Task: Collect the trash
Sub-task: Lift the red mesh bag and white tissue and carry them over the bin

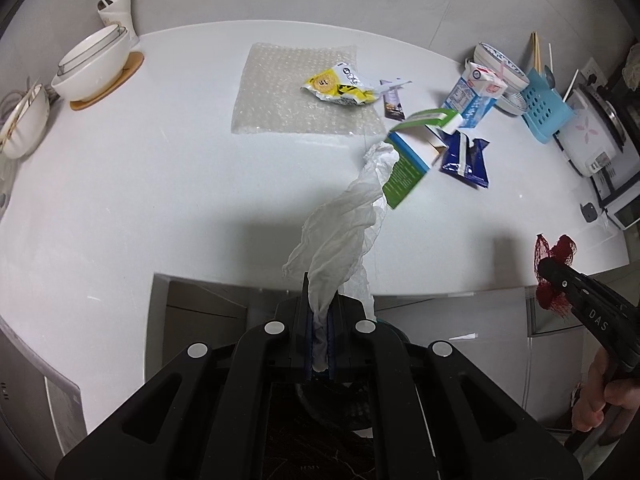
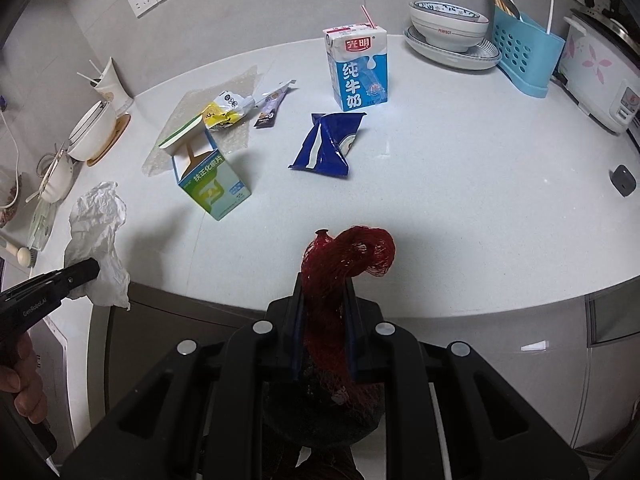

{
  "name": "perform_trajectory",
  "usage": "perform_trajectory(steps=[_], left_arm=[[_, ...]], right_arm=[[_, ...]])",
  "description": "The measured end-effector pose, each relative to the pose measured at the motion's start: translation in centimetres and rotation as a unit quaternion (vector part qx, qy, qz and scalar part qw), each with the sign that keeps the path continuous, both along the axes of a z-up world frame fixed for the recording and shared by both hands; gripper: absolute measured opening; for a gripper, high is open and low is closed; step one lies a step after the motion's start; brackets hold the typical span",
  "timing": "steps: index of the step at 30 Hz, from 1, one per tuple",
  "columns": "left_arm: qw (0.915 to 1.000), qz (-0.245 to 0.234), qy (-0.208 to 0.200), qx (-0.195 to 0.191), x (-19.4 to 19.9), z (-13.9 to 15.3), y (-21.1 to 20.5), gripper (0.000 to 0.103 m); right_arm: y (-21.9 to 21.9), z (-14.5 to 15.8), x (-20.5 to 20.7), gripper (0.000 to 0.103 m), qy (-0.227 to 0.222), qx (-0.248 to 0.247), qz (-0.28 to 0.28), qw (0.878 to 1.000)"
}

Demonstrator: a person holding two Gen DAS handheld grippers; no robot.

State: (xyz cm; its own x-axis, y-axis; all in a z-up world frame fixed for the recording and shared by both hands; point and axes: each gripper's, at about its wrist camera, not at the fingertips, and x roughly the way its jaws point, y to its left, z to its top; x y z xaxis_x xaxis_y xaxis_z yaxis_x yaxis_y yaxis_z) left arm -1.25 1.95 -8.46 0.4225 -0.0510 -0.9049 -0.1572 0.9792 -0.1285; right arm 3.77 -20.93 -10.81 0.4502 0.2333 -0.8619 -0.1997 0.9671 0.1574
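My left gripper [image 1: 319, 300] is shut on a crumpled white tissue [image 1: 344, 224] that hangs out past the counter's front edge. In the right wrist view the same tissue [image 2: 100, 240] shows at the left, pinched by the left gripper [image 2: 90, 270]. My right gripper [image 2: 324, 292] is shut on a bunched red mesh net [image 2: 348, 256]; from the left wrist view that net [image 1: 554, 254] and right gripper [image 1: 546, 268] sit at the far right. On the counter lie an open green-and-blue box [image 2: 212, 184], a blue wrapper [image 2: 326, 148], a milk carton [image 2: 358, 72], a yellow wrapper [image 2: 224, 114] and a small sachet [image 2: 272, 106].
A sheet of bubble wrap [image 1: 300, 92] lies mid-counter. White bowls [image 1: 96, 64] and a paper cup [image 1: 118, 10] stand at the left; patterned bowls [image 2: 448, 26], a blue utensil rack [image 2: 524, 54] and a rice cooker [image 2: 600, 80] at the right. Cabinet fronts [image 2: 168, 340] lie below the counter's edge.
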Motion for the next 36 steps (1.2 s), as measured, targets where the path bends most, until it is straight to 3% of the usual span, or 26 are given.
perform_trajectory(steps=[20,36], left_arm=[[0.9997,-0.022,0.001,-0.014,-6.9,-1.0,-4.7,0.004],[0.9980,-0.039,0.043,-0.025,-10.4,-7.5,-7.4,0.004]], right_arm=[[-2.4,-0.8,-5.8,0.015,-0.005,0.007,0.028,1.000],[-2.3,-6.3,-9.6,0.015,0.034,0.013,0.059,0.998]])
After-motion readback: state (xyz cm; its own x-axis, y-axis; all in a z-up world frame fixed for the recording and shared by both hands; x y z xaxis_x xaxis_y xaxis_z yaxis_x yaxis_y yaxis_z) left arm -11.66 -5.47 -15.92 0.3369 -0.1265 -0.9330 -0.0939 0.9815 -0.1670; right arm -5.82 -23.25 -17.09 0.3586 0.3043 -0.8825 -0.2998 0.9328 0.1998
